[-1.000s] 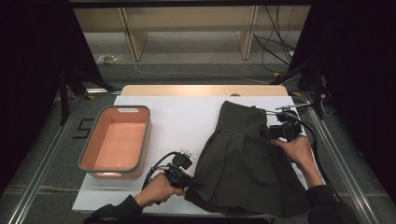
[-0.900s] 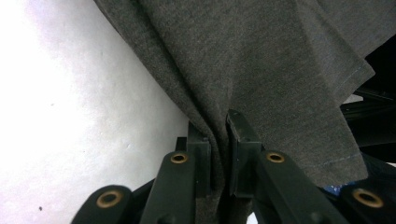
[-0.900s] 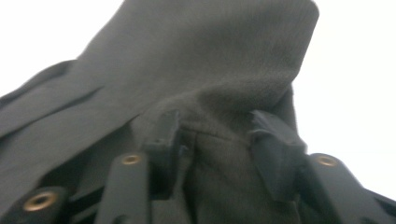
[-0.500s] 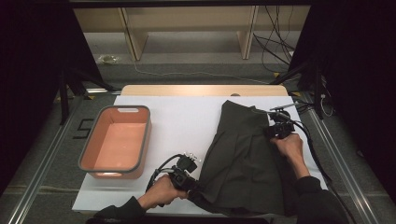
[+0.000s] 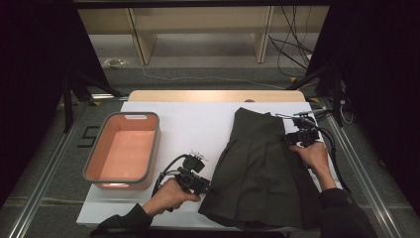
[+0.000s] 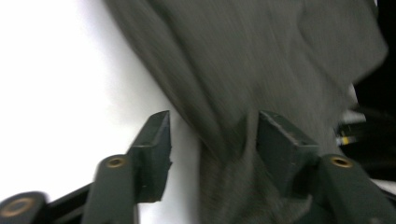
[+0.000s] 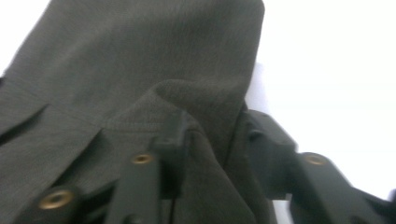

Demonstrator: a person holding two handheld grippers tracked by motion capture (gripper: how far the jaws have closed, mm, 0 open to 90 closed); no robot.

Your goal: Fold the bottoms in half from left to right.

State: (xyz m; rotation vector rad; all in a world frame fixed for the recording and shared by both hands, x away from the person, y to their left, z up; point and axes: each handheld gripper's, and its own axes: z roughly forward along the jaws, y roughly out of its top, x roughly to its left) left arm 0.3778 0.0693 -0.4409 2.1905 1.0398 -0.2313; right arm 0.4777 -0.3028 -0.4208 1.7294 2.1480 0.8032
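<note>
1 dark skirt (image 5: 262, 163), 1 pink tub (image 5: 124, 151), 2 hand-held grippers w/ skirt edges.

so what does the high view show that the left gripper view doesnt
High view: the pink tub, the right gripper at the dark skirt's right edge, and both hands. Left gripper view: up close, the left gripper with jaws apart and a fold of cloth between them. Both: the skirt on the white table.

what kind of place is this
Probably a lab recording bay: a white table between black curtains, floor rails, loose cables, and a dark skirt being handled with the handheld left gripper.
</note>
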